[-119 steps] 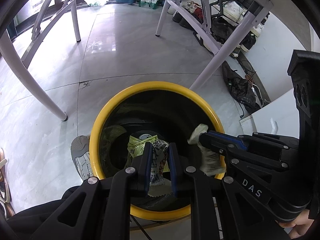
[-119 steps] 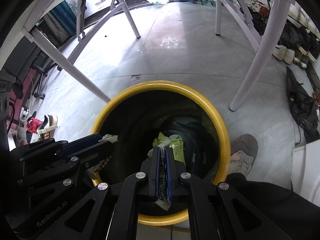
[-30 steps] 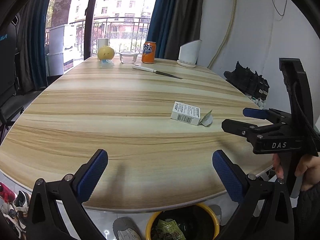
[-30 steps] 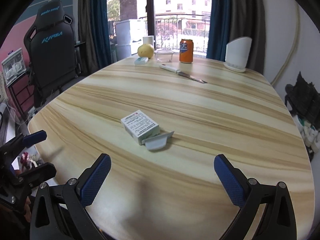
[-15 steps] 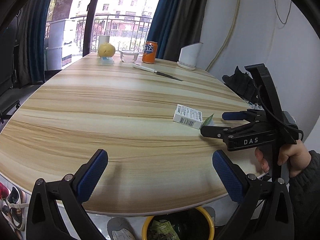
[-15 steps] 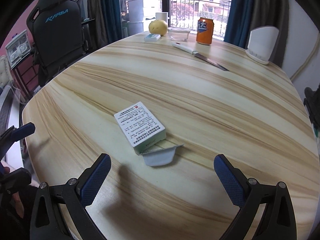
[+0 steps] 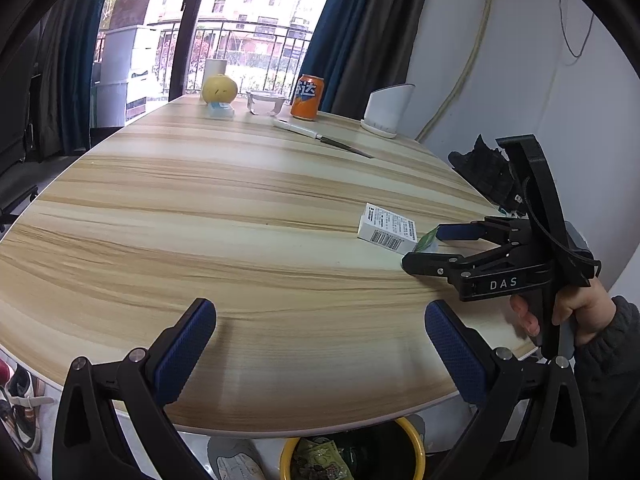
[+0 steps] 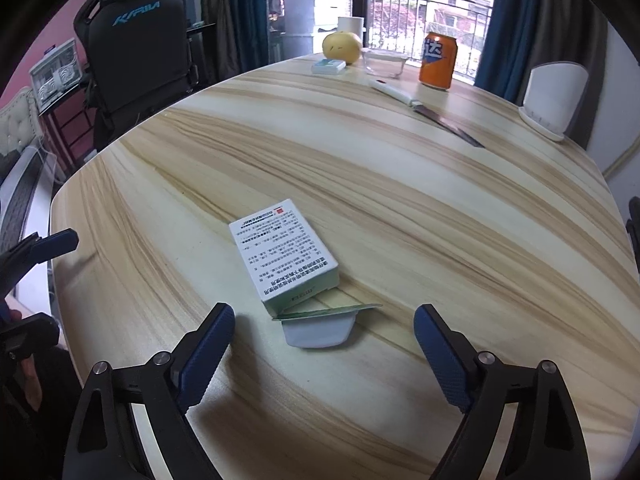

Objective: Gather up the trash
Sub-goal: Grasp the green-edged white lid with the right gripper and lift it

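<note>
1. Both tools have come up from the yellow bin (image 7: 412, 446) to the table (image 8: 400, 200).
2. Right tool (image 8: 324, 344), jaws apart and empty, just been narrowing; carton (image 8: 286, 252) lies just ahead, its open flap nearest.
3. Left tool (image 7: 320, 344) gapes empty.
4. Straddle the carton's narrow sides before clamping.

Bright daylight from window (image 7: 256, 32), soft shadows on table (image 8: 360, 168), fisheye-bent edges, sharp focus

Right claw (image 8: 324, 344) closing; left claw (image 7: 320, 344) spread.

Black jaws, blue pads (image 7: 185, 343), "DAS"
</note>
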Tool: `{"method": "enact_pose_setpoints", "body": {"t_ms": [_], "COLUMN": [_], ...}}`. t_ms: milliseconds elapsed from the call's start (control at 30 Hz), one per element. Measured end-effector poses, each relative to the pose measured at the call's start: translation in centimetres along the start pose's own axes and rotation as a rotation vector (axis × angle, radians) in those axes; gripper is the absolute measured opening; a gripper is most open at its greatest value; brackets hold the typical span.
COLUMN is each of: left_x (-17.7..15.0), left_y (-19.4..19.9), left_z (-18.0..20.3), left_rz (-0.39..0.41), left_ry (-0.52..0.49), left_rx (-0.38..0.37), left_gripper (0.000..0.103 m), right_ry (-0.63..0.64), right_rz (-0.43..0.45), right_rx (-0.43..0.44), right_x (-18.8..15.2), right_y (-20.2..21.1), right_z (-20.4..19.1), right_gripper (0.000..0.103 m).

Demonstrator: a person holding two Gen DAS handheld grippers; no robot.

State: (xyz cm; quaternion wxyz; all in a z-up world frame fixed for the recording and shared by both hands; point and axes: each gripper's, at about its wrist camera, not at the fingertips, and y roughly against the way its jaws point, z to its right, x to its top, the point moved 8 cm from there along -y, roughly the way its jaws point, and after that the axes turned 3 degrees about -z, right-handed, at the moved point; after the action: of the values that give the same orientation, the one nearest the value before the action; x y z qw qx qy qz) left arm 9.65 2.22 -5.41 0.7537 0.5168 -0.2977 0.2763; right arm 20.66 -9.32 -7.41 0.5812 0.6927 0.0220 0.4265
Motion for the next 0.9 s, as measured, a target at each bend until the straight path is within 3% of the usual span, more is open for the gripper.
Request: {"method": "enact_pose_setpoints", "body": {"t_ms": [200,300,367,433,767,900], "left_x": [-0.1,-0.1,-0.1,-0.1,0.3,1.7], "left_y": [0.2,0.2,0.1,0.0,0.1,-0.2], "left_z": [-0.1,-0.2,-0.4,-0.5,-0.5,0.6], "left_rz": [0.0,0.0,-0.001,-0.001,-0.006,-0.008], "left_ry": [0.006,0.008,0.012,0.017,0.021,-0.035], "left_rx": [-0.006,-0.006,-0.007,-0.008,-0.015,0.003], "left_gripper": [0.102,0.102,0.102,0.102,0.102,0.102], "right_ry": [0.042,0.049,0.056,0.058,0.064,0.009], "right_rz": [-0.015,-0.002,0.004,0.006,0.047,0.106], "right_rx": [-0.004,0.017,0.019,0.016,0.009,0.009], "right_x": [0.5,0.7,0.8,0.7,-0.2,-0.5], "right_y": [-0.4,-0.3,-0.1,0.1,1.8,3.9], "right_z": [-0.6,-0.9,-1.0,-1.0,-1.5,-1.1], "right_gripper": [0.088,0.072,0.054,0.046,0.046,0.046]}}
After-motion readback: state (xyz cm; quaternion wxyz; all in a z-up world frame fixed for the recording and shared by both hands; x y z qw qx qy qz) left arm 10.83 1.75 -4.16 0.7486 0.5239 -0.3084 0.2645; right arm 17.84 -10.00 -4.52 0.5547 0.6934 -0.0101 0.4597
